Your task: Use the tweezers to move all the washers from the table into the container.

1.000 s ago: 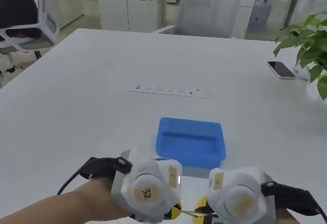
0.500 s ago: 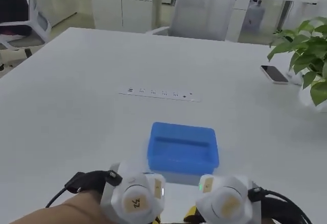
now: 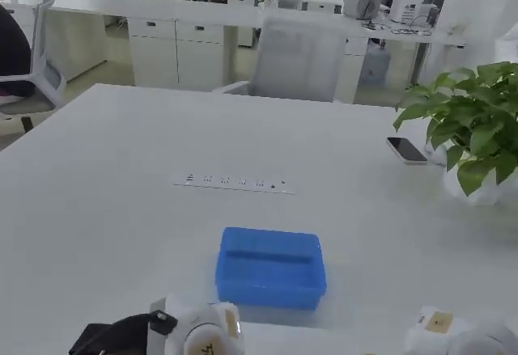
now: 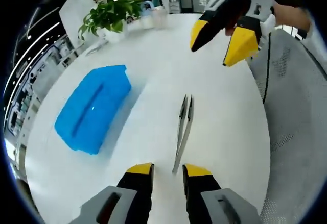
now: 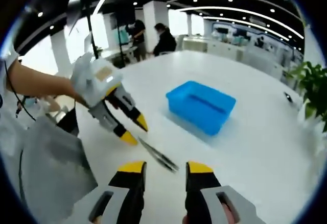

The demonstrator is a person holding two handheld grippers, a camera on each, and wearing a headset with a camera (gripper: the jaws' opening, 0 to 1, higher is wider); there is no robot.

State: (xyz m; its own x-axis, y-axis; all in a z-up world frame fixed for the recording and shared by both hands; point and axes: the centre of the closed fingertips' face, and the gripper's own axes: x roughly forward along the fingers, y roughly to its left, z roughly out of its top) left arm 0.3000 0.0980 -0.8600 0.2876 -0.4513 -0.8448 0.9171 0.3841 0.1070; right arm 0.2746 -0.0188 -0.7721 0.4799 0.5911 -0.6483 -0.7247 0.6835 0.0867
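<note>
Lying flat mid-frame, the tweezers [image 4: 183, 127] pinch nothing, arms slightly apart; left gripper [image 4: 168, 169] below and right gripper [image 4: 209, 55] upper right hover spread, probably preparing the pickup.

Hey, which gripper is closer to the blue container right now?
Left. In the head view the left gripper is just below the blue container's near-left corner; the right gripper is farther out to its right.

Left tool [image 3: 197, 335], right tool [image 3: 463, 340] cropped (bottom edge).
</note>
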